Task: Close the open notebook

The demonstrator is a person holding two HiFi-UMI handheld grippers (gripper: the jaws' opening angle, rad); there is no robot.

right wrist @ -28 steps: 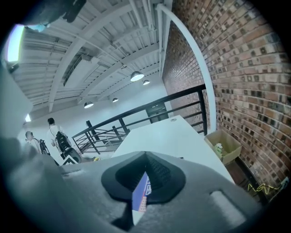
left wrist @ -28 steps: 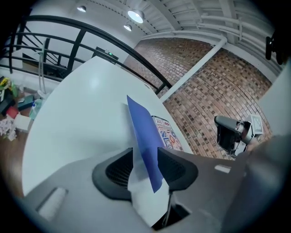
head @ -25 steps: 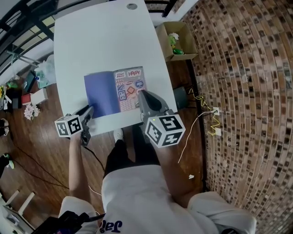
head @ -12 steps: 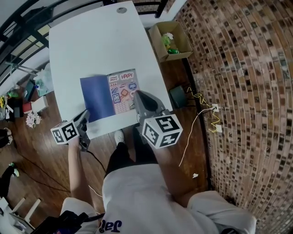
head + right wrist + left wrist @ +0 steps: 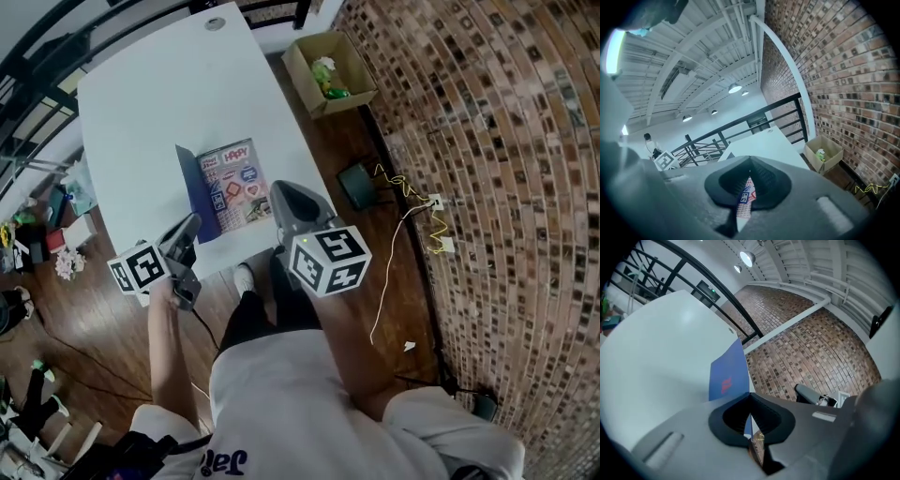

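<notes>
A brick wall [image 5: 506, 187] fills the right half of the head view. A white table [image 5: 141, 103] takes the upper left, with wood floor [image 5: 84, 328] below and left of it. The person [image 5: 309, 403], in a white shirt, fills the bottom centre, with both arms reaching up the frame.

The right gripper [image 5: 278, 192] sits at the centre, its marker cube toward the bottom. Its tip is just beside the lower right edge of the notebook [image 5: 234, 183]. Its jaws are together with nothing gripped. In the right gripper view only a strip of the printed page shows through the slot behind the tips. I cannot tell whether it touches the page.

The left gripper [image 5: 192, 223] is at the lower left. It is clenched on the edge of the blue cover [image 5: 192, 202]; in the left gripper view the thin cover runs up out of the pinched jaws.

The notebook lies near the table's lower edge. Its printed page is flat on the table and the cover is raised close to upright along the page's left side.

An open cardboard box [image 5: 328, 61] stands on the floor at top centre, with something green inside. Thin cables [image 5: 412, 211] trail at right of centre.
</notes>
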